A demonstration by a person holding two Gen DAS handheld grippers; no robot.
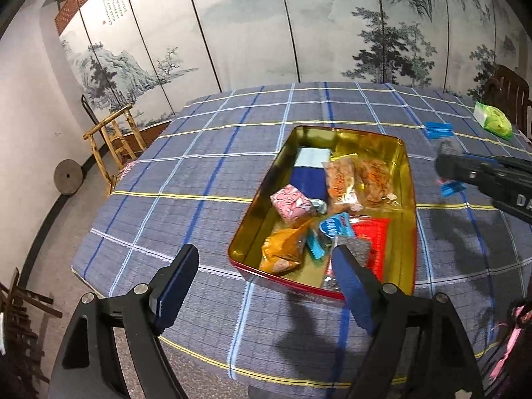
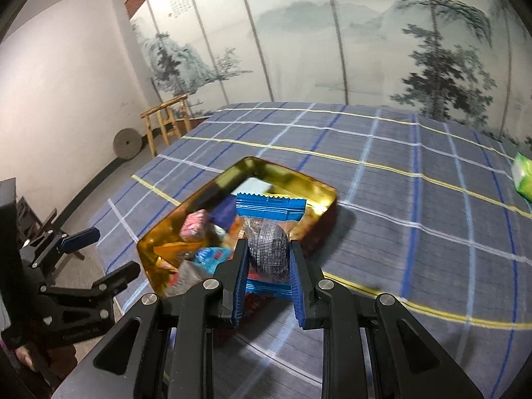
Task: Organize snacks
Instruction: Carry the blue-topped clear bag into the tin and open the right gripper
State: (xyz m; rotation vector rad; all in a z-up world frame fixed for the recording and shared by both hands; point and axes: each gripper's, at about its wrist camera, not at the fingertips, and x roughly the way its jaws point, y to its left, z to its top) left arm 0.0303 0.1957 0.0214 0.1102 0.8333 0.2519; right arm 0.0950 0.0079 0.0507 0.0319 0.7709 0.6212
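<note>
Mid-run on the snack sort — the right tool [image 2: 267, 274] is clamped on a blue-ended packet [image 2: 270, 232] with a clear, silvery middle, held upright between the pads, clear of the desk [image 2: 399, 199]. In the right wrist view the packet sits in front of the near-right corner of the gold tin [image 2: 206, 193], not yet over its opening as far as I can judge.

Left tool [image 1: 262, 289] has its jaws apart with nothing between them, hovering at the tin's near edge; one pad overlaps the near rim in the left wrist view, contact can't be told.

Tin already holds a fair pile: pink wrapped piece [image 1: 291, 203], dark blue packet [image 1: 307, 181], two clear packs of orange snacks [image 1: 355, 179], a yellow-orange pouch [image 1: 282, 249], a red pack [image 1: 374, 239], a light blue wrapper [image 1: 334, 227]. Still out on the desk — a blue packet [image 1: 439, 129] to the far right and a green pack [image 1: 493, 119] beyond it.

Next move, my read: carry the packet left and further over the tin, aim for the bare gold floor at the right side, lower, then part the jaws. Needs clearance over the rim — the wrapper is slippery and light, so release low. Left tool should stay out of the drop path.
</note>
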